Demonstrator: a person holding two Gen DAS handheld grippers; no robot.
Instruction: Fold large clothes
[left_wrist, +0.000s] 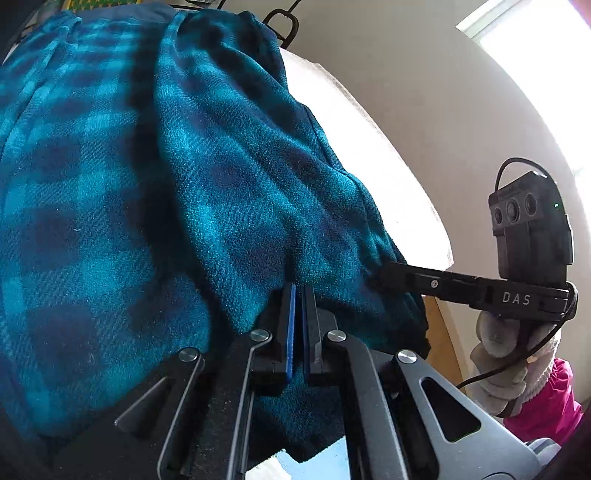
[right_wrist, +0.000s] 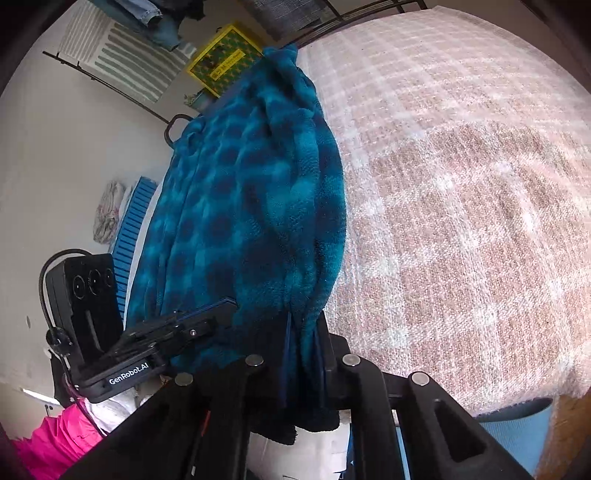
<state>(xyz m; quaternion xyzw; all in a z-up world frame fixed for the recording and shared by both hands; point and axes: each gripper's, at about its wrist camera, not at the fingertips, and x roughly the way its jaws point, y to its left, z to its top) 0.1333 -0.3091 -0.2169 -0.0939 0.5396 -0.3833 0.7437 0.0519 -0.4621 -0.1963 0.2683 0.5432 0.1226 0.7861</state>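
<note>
A: Left wrist view: my left gripper has its jaws clamped on the teal fleece, which stretches away toward the far side.

B: Right wrist view: right gripper pinches the same near edge; the bed lies right.

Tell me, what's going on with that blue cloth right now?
Left gripper and right gripper both clamped on blue plaid fleece. Fleece lifted beside pink blanket. Nothing in the way.

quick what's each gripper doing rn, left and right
Left gripper: shut on an edge of the teal plaid fleece.
Right gripper: shut on a bunched edge of the same fleece.
</note>
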